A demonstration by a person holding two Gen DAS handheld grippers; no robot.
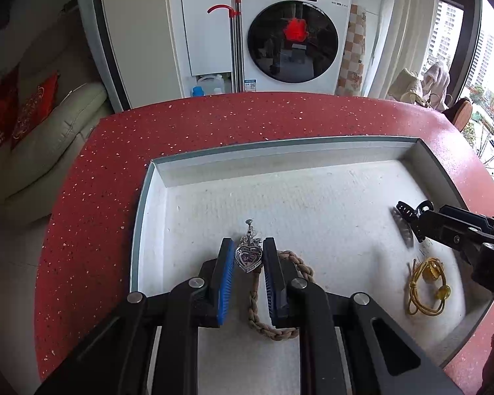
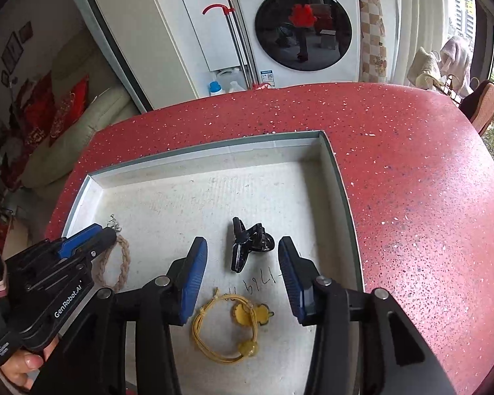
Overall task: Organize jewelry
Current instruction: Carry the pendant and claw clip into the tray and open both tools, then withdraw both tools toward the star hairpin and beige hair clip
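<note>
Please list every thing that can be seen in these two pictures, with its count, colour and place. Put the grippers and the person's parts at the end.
tray: one, white inside, on the table
table: one, red speckled
heart pendant: one, silver, between the left gripper's fingers
braided cord: one, beige, tray's left part
hair clip: one, black, lying in the tray between the right gripper's open fingers
hair tie: one, yellow with charms, tray's near part
washing machine: one, white, behind the table
sofa: one, cream, left background
left gripper: black with blue pads, shut on the pendant
right gripper: black with blue pads, open
hand: one, on the left gripper's handle

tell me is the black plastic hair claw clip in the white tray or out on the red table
In the tray: the black plastic hair claw clip lies on the white tray floor, inside its walls.
</note>
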